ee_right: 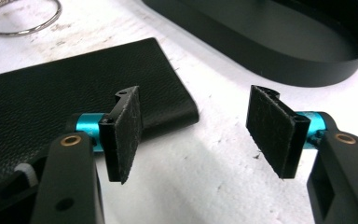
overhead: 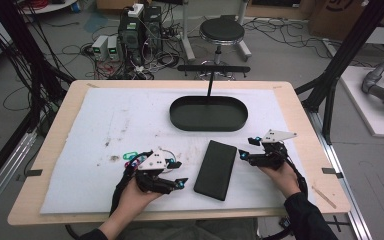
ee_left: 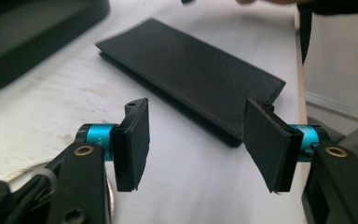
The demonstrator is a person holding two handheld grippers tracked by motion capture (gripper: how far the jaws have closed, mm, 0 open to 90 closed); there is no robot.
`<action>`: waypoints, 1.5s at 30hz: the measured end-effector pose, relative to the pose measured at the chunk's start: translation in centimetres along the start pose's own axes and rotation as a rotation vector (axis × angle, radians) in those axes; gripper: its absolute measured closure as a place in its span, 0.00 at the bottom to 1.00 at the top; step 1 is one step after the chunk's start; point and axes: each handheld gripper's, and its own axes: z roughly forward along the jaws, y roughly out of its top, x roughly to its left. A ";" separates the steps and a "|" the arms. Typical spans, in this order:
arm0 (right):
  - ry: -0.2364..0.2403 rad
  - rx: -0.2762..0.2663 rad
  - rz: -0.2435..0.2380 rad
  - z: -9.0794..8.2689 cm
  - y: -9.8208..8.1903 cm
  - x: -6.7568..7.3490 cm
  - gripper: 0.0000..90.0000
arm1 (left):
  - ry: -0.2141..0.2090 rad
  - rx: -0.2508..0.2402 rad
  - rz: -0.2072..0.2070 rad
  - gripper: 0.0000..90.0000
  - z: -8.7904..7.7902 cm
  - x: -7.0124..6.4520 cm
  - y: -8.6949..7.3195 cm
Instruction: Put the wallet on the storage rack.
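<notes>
High view: both grippers, left [overhead: 180,173] and right [overhead: 244,148], flank the wallet [overhead: 215,169], jaws spread, empty. It looks light, flat, grainy; pinch an edge.

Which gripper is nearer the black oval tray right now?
Right. The right gripper sits just below the tray's right end; the left gripper is farther back, lower left, beyond the black wallet.
</notes>
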 end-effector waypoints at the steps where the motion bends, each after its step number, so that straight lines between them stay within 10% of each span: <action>1: 0.000 0.000 0.000 0.0 0.0 0.0 0.41 | -0.007 0.010 0.001 0.46 0.3 -0.2 -0.1; 14: 0.018 -0.005 -0.001 0.1 0.1 -0.3 0.40 | -0.029 0.232 0.076 0.51 4.8 -2.3 -0.2; 29: 0.198 0.113 0.050 3.9 0.7 -1.9 0.55 | -0.042 0.245 0.106 0.72 4.6 -1.8 -0.2; 38: 0.223 0.180 0.132 2.7 0.4 -1.7 0.67 | 0.085 0.245 0.067 0.75 3.2 0.6 -0.3; 45: 0.270 0.199 0.093 1.4 -0.6 0.5 0.72 | 0.187 0.182 0.012 0.76 1.6 2.2 0.2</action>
